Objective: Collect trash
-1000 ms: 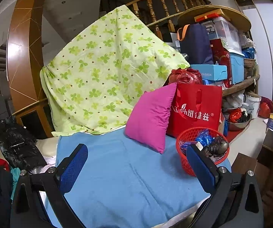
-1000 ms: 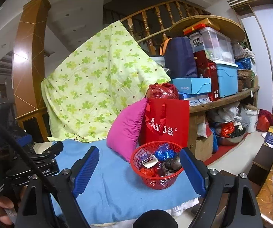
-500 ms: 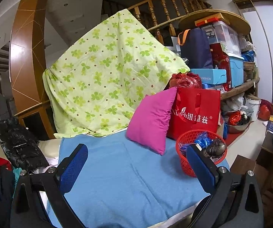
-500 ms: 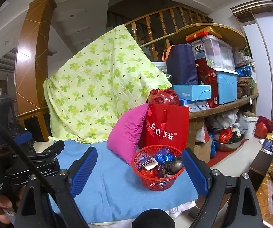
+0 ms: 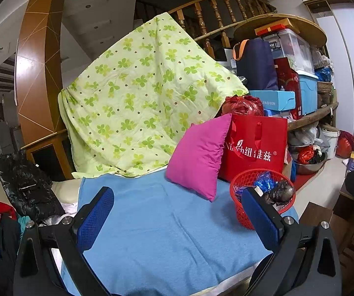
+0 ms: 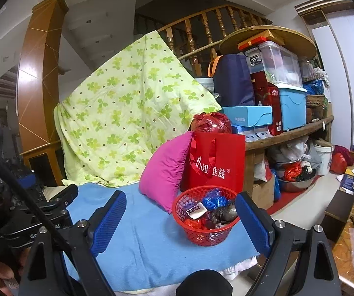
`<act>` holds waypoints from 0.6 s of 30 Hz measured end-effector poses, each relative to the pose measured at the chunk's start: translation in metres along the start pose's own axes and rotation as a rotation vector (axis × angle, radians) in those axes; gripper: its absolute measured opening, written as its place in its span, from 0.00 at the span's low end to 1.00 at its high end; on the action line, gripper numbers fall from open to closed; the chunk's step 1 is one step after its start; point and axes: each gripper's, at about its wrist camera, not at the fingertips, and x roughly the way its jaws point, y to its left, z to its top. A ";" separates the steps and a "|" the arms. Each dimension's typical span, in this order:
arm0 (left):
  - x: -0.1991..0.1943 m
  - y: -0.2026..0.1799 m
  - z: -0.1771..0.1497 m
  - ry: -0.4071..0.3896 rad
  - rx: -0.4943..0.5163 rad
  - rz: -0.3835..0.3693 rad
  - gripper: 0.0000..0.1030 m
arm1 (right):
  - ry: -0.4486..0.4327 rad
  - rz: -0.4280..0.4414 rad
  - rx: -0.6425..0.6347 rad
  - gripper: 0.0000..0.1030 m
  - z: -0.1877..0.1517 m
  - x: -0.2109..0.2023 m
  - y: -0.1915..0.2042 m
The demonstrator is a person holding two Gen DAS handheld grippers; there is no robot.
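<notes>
Red tote bag (image 5: 255,148): white print, partly hidden Latin letters ending "ch", then Chinese characters "纽维兹" and an ® mark. Light blue shoebox (image 6: 247,119): "FASHION" on side. Clear storage bin (image 6: 278,61): label reading "ROX". Wrapper (image 6: 196,210) in red basket (image 6: 206,236): print illegible.

Both handheld tools are built alike. The left gripper (image 5: 177,218) has two black angular arms, each ending in a flat finger faced with a bright blue pad (image 5: 95,218) of fine dimpled mesh texture. Round silver screws (image 5: 66,220) sit at the joints, and each arm has a slot-shaped cutout lower down. The right gripper (image 6: 180,224) shows the same black frame, blue textured pads and silver screw heads. From the right wrist view the left tool's black body carries small white lettering, partly unreadable, and a thick black cable (image 6: 26,197) curves across it.
</notes>
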 end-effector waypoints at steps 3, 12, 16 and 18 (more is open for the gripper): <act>0.001 0.001 -0.002 0.006 0.001 0.001 1.00 | 0.009 0.006 0.008 0.89 -0.002 0.003 0.001; 0.006 0.004 -0.007 0.025 -0.004 -0.002 1.00 | 0.013 0.008 0.009 0.89 -0.003 0.004 0.003; 0.008 0.004 -0.009 0.031 -0.003 -0.005 1.00 | 0.015 0.010 0.010 0.89 -0.001 0.004 0.006; 0.009 0.005 -0.011 0.035 -0.006 -0.003 1.00 | 0.015 0.010 0.010 0.89 -0.001 0.005 0.006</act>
